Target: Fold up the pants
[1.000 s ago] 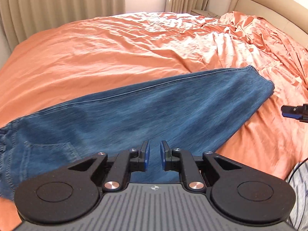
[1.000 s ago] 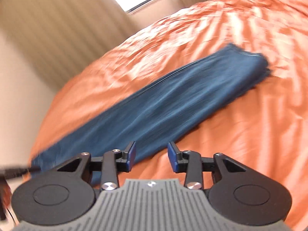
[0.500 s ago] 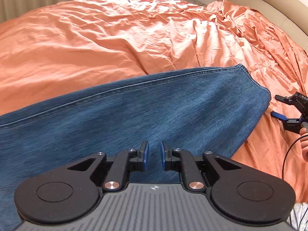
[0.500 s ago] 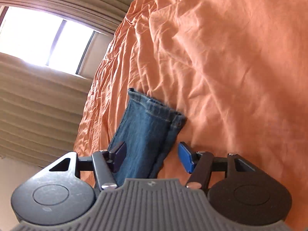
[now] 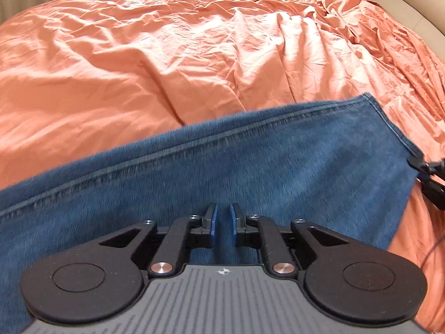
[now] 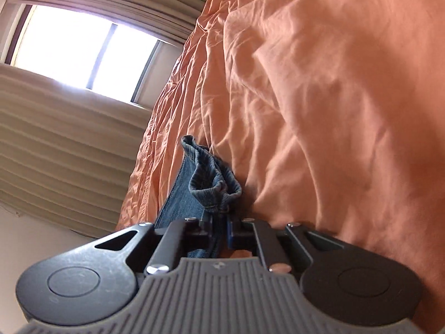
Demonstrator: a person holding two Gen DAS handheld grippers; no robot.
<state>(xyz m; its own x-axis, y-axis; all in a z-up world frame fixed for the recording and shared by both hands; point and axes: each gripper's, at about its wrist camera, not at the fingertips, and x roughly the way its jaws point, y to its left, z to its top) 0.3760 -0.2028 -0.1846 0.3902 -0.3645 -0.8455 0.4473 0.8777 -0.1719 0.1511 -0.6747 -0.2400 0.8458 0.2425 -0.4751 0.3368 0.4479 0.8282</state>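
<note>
Blue jeans (image 5: 250, 167) lie flat across the orange bed, folded lengthwise, with the leg hems at the right. My left gripper (image 5: 222, 218) hovers low over the middle of the legs. Its jaws are closing, a narrow gap still shows between the blue pads, and I see no fold pinched there. My right gripper (image 6: 221, 228) is shut on the hem end of the jeans (image 6: 211, 178), and the cuffs bunch up just past its pads. From the left wrist view, the right gripper (image 5: 425, 172) sits at the hem corner on the far right.
The rumpled orange sheet (image 5: 167, 55) covers the whole bed, with a beige headboard (image 5: 403, 0) at the upper right. A bright window (image 6: 83, 50) and beige curtains (image 6: 55, 139) stand beyond the bed's far side.
My right gripper dropped to the hem, rolled over, opened wide around the cuffs and shut on them. My left gripper sank closer to the denim and its pads narrowed slightly.
</note>
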